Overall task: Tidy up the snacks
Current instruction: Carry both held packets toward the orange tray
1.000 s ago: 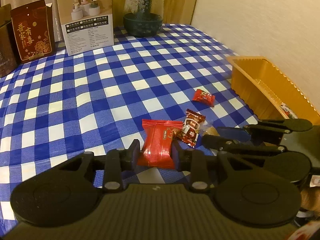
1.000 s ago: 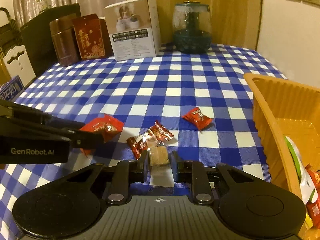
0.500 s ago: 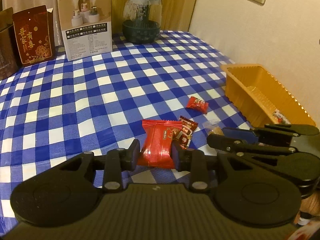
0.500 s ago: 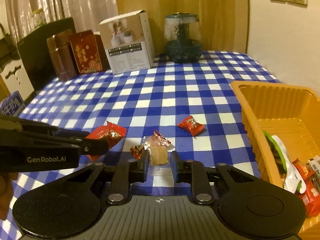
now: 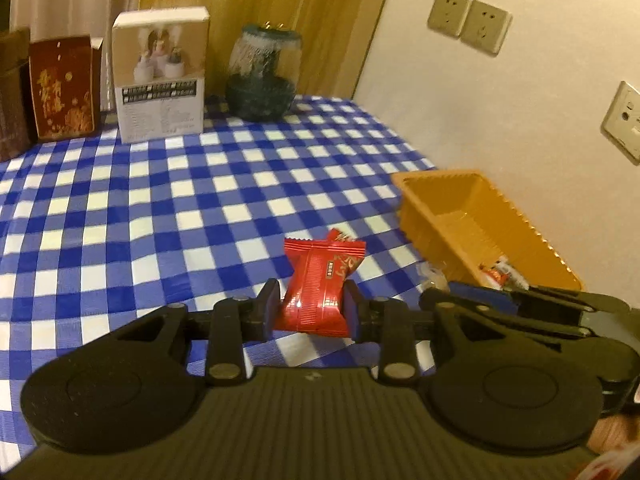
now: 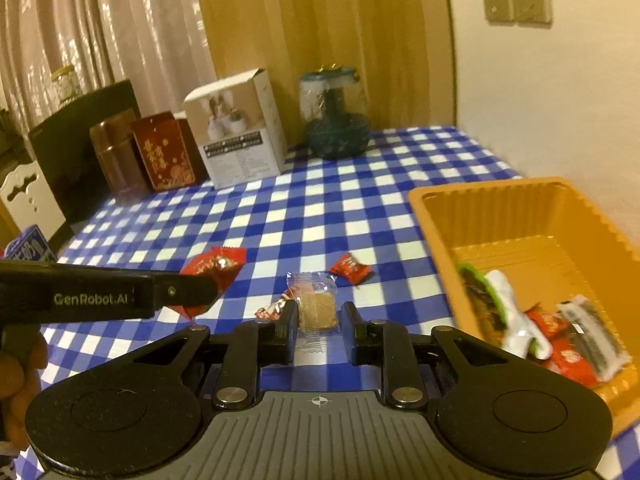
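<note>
My left gripper (image 5: 310, 308) is shut on a red snack packet (image 5: 320, 284) and holds it above the checked tablecloth. In the right wrist view it enters from the left (image 6: 176, 294) with the packet (image 6: 212, 266). My right gripper (image 6: 319, 320) is shut on a clear-wrapped tan snack (image 6: 316, 304), held above the cloth. The orange tray (image 6: 492, 208) stands at the right with several snacks inside; it also shows in the left wrist view (image 5: 416, 208). A small red candy (image 6: 350, 268) and a red-and-white candy (image 6: 274, 308) lie on the cloth.
At the back of the table stand a white box (image 6: 240, 132), a dark red box (image 6: 162, 152), a brown canister (image 6: 116, 156) and a glass-domed dark green jar (image 6: 334, 120). A wall runs behind the tray on the right.
Both grippers have risen with their snacks and shifted right toward the tray. The red packet and the tan snack have left the cloth. Two candies stay on the table.
</note>
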